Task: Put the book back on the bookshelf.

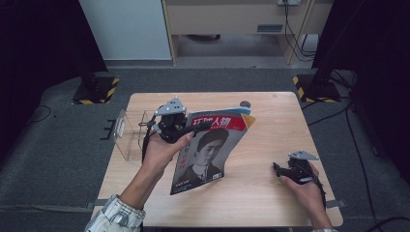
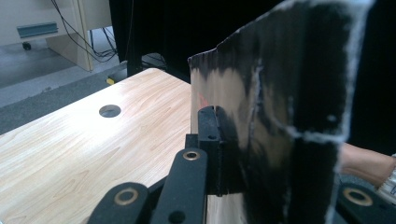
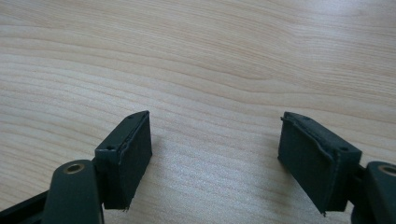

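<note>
My left gripper (image 1: 186, 126) pinched the magazine (image 1: 208, 150) upright at table centre, mid-carry; my right gripper (image 1: 285, 170) lay spread at four o'clock. Next, I judged: slotting it into the clear holder (image 1: 126, 135) at nine o'clock.

Looking along my right gripper (image 3: 215, 158), I see its two black fingers (image 3: 123, 161) rising from the bottom edge and standing wide apart, with nothing between them. One finger sits low at the left and the other low at the right, each showing a flat dark pad and a brass-ringed pivot at its base. Behind and between them lies the pale wood-grain bench (image 3: 210, 56), close under the fingers, which cast soft shadows on it.
</note>
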Demonstrator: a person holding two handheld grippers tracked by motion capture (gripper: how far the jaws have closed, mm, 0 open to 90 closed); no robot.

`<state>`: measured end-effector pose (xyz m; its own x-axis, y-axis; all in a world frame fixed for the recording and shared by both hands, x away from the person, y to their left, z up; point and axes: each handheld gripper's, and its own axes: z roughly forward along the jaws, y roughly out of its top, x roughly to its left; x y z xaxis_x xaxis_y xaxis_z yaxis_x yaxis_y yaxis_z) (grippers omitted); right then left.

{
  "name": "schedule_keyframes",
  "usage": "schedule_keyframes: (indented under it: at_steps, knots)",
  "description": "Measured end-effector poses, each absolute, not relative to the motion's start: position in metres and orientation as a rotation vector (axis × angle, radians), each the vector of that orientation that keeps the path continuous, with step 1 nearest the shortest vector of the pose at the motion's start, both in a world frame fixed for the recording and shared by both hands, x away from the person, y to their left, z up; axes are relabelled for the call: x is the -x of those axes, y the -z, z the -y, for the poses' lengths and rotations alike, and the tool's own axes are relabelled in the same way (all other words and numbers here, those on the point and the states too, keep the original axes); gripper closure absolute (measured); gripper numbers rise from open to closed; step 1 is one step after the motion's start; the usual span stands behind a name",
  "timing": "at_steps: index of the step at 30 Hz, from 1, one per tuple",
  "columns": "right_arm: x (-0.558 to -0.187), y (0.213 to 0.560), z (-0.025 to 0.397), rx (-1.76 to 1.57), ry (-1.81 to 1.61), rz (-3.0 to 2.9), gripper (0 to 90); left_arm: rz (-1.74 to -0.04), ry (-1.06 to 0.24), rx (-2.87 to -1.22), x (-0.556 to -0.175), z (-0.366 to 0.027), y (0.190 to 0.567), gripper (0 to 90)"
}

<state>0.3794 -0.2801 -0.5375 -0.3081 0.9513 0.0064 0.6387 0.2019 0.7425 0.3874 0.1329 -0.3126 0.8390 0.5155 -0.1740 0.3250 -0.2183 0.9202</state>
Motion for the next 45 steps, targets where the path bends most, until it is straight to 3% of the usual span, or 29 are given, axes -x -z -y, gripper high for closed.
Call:
schedule_keyframes:
  at_steps: [45]
  knots:
    - [-0.379,0.537,0.28,-1.466,-0.907,-2.032,25.9,-0.667,-0.222,-1.787,-0.361,-0.19,0.318,86.5]
